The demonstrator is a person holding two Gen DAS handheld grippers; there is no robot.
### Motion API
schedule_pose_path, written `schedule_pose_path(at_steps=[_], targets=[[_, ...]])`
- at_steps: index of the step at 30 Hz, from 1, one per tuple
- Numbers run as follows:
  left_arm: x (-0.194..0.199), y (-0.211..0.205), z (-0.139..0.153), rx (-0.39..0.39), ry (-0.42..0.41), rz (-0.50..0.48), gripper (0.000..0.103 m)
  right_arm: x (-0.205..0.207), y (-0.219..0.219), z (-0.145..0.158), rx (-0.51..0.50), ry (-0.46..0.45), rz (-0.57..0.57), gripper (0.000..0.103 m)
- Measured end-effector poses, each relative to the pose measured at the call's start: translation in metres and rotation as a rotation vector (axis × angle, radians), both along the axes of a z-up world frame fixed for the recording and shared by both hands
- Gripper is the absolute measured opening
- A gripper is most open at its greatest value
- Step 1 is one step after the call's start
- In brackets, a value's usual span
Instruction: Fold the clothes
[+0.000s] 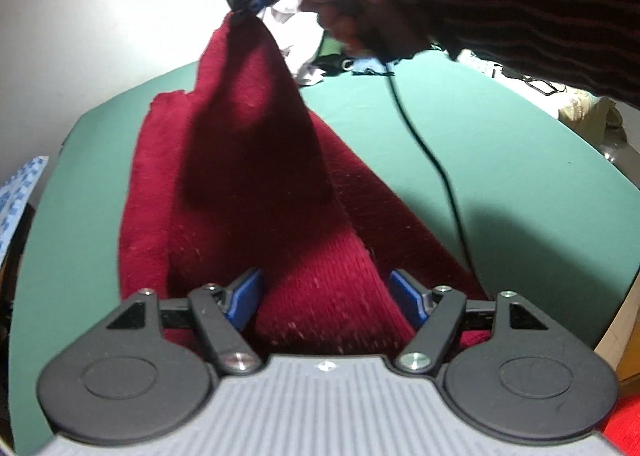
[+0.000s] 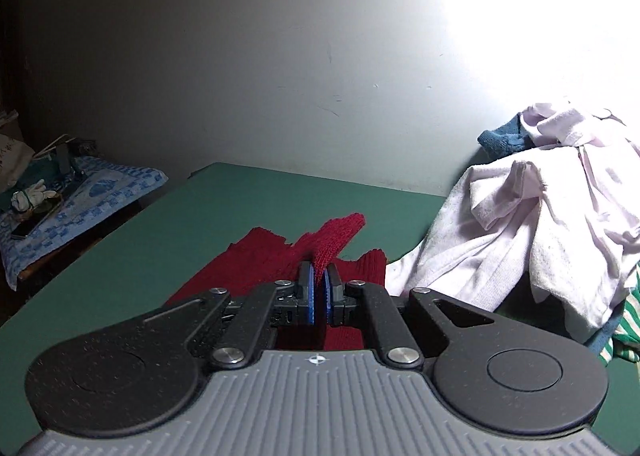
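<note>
So the right tool (image 2: 319,296) is pinched tight on one corner of the red knit (image 1: 256,191), lifting it off the green table (image 1: 500,159), while the left tool (image 1: 322,298) gapes open, gripping nothing, right over the near end.

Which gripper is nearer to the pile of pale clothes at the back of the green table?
Right. The right gripper, shut on the red knit garment, is raised just beside the pale clothes pile. The left gripper is open, at the garment's near end, far from the pile.
</note>
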State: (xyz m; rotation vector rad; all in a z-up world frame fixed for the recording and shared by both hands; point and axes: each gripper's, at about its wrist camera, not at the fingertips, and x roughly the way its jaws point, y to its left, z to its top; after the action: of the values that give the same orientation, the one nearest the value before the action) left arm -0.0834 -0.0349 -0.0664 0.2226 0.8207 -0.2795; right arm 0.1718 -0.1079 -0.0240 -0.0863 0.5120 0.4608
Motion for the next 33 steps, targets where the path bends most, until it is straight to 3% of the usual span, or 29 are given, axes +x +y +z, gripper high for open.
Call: schedule_pose_path(at_steps=[6,14,16,19,22,26,33], targets=[[0.011,-0.012,-0.003,-0.01,0.016,-0.02,0.076,0.022,0.017,-0.019,-0.062,0.011,0.006,0.005],[0.019,-0.009,-0.003,-0.026,0.038,-0.02,0.078,0.039,0.022,-0.066,-0.11,0.123,-0.036,0.006],[0.02,-0.003,0.002,-0.045,0.034,-0.009,0.079,0.045,0.016,-0.072,-0.103,0.152,-0.068,0.018],[0.018,0.008,0.008,-0.059,0.024,0.014,0.081,0.037,-0.008,-0.064,-0.014,0.152,-0.089,0.022],[0.017,0.02,0.011,-0.043,0.01,0.033,0.082,0.005,-0.033,-0.049,0.046,0.157,-0.05,0.023],[0.016,0.043,0.012,-0.04,0.021,0.049,0.083,-0.069,-0.06,-0.036,0.067,0.213,0.063,0.023],[0.022,0.076,0.028,-0.133,0.024,0.011,0.086,-0.204,-0.08,-0.044,0.004,0.327,0.287,0.025]])
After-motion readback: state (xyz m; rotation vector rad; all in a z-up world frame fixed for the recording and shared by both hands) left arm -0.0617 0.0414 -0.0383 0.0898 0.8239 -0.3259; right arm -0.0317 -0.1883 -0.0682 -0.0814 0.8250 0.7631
